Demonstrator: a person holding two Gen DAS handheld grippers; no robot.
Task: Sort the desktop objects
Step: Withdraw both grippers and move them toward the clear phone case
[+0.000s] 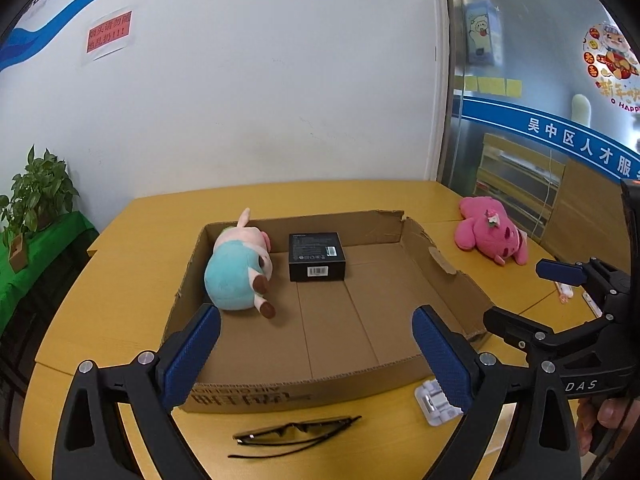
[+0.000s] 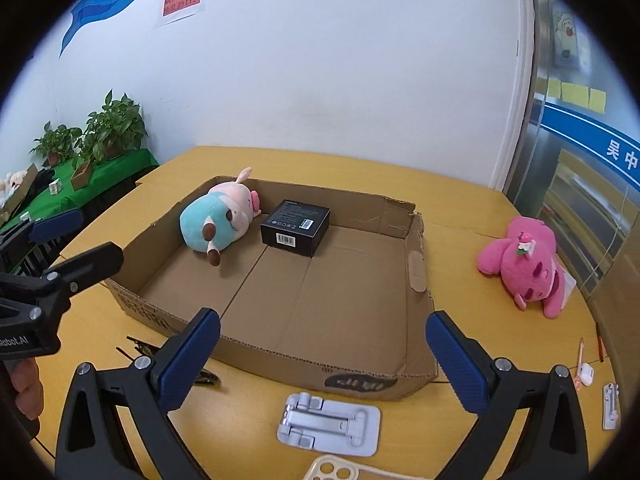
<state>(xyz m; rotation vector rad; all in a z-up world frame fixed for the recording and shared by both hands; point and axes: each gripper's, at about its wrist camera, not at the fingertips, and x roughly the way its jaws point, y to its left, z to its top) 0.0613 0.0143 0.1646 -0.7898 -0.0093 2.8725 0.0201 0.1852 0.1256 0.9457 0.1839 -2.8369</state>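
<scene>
Box (image 1: 400, 368): holds pig toy (image 1: 236, 276) and black case (image 1: 316, 256).
Left hand-held gripper (image 1: 316, 354): spread, holding nothing.
Right hand-held gripper (image 2: 322, 354): spread, holding nothing.

White wall (image 2: 340, 60) behind yellow table (image 2: 460, 208), plants (image 2: 112, 128) left

Place: an office or public service room.
Wall: white wall (image 1: 248, 92) with a blue wave stripe and a red paper notice (image 1: 109, 35) at upper left.
Right side: glass partition (image 1: 520, 128) with a blue band of Chinese text, yellow sticky notes (image 1: 494, 86).
Left edge: potted plants (image 2: 100, 132) on green cloth.
</scene>
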